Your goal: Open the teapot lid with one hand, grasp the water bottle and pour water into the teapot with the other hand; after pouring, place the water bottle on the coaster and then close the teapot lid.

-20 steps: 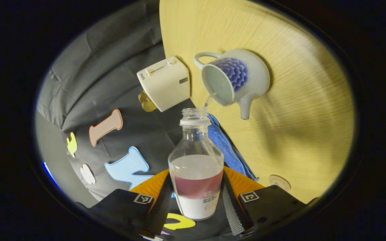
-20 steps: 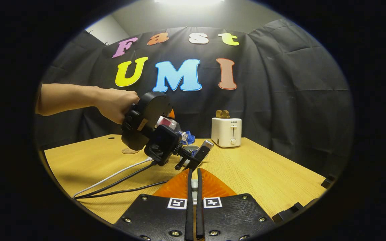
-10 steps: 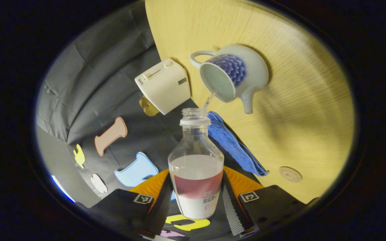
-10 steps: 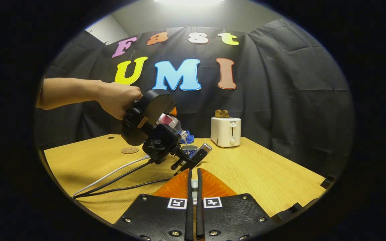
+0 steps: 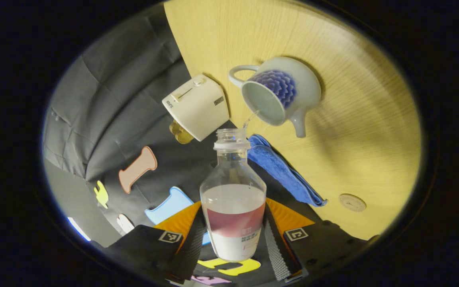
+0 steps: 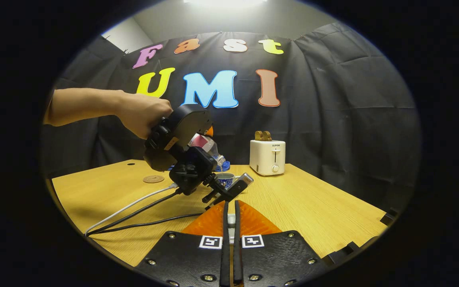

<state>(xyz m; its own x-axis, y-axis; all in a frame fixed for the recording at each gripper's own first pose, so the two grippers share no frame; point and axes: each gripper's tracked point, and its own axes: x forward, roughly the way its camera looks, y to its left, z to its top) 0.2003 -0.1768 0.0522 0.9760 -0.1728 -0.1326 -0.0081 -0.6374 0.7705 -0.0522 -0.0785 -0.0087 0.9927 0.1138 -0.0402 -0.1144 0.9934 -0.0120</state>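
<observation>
left gripper (image 5: pixel 233 243) clamped on the water bottle (image 5: pixel 233 199) low on its belly, tipped, thin stream going into the open teapot (image 5: pixel 279 97) | bottle's clear, slick, sloshy, probably lightish, so grip low | right gripper (image 6: pixel 230 239) pinched nearly closed, maybe on the lid, can't tell | coaster (image 5: pixel 352 202) well beyond the teapot, past the blue cloth (image 5: pixel 283 169)

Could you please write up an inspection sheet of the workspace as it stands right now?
Surface: wooden table, bare grain toward the near edge.
Job's things: water bottle tilted, thin stream falling into the open teapot; coaster free; lid not made out.
Clutter: toaster with toast; blue cloth beside the teapot.
Grippers: left gripper clamps the water bottle; right gripper fingers close together, a small pale piece between them.
Cables: white and black cables trail across the table.
Surroundings: black cloth wall; a person's hand.
</observation>
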